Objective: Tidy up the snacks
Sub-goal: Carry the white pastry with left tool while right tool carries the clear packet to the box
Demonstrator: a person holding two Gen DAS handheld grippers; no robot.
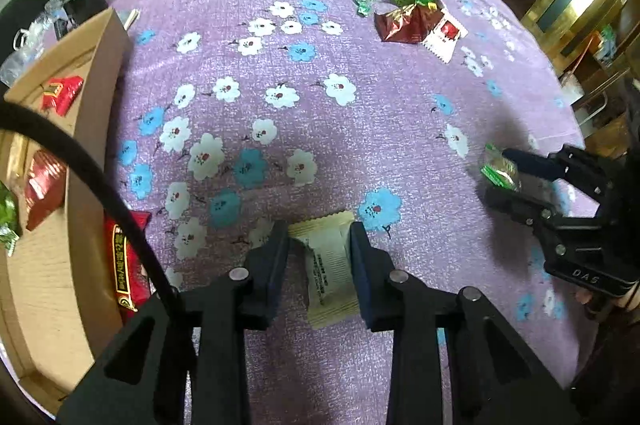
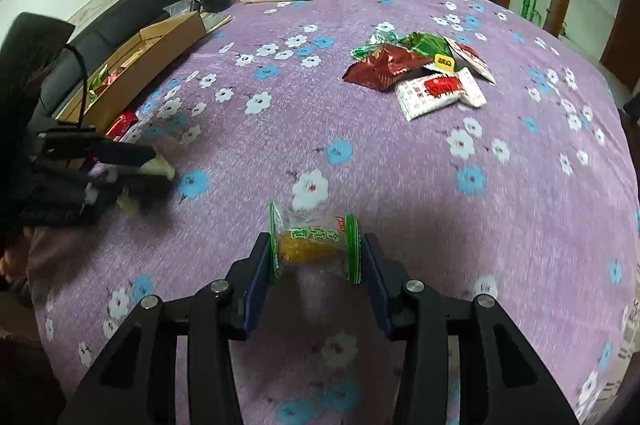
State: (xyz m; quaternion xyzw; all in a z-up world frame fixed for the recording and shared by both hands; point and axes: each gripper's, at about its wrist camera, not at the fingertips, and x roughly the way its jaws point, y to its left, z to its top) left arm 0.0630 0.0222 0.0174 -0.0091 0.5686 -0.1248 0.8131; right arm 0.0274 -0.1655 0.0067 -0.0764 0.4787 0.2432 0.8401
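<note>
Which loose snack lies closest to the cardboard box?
The red packet right beside the box wall; the other loose ones sit piled mid-table.

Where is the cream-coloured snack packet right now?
In the left wrist view, the cream snack packet sits between the left hand-held gripper fingers, right of the cardboard box.

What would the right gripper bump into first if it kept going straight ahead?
Mostly bare tablecloth lies ahead of the right gripper, which holds a green-edged snack. The first things in line look like the snack pile, slightly to the right; depth is hard to judge.
</note>
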